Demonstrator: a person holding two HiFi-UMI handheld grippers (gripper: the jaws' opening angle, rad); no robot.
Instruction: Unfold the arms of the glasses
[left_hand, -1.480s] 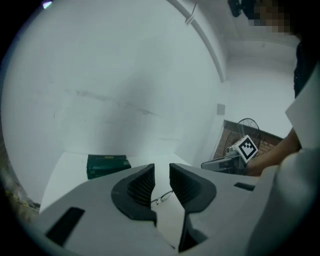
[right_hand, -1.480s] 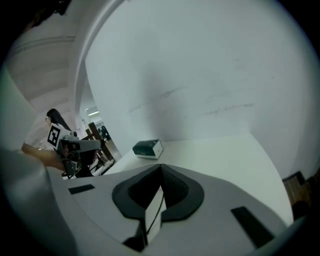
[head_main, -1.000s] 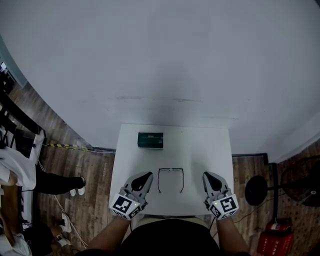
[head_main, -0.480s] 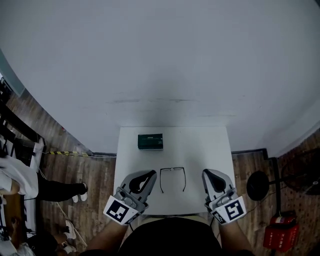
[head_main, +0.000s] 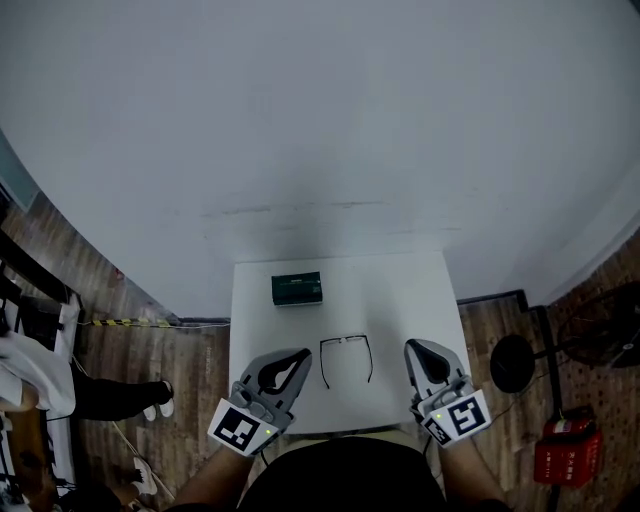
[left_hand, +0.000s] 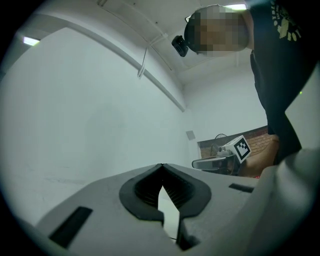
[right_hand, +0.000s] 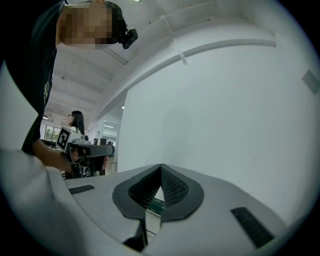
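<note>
Glasses (head_main: 345, 340) on table (head_main: 405, 295) between closed left hand-held gripper (head_main: 299, 355) and right hand-held gripper (head_main: 412, 348)

High overhead above glasses (head_main: 345, 340); gripper views level.

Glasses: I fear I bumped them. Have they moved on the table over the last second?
No. The glasses still lie below and slightly right of the green box on the table.

A white table (head_main: 400, 300) stands against a pale wall (head_main: 320, 120) on wood-plank floor (head_main: 195, 370).
</note>
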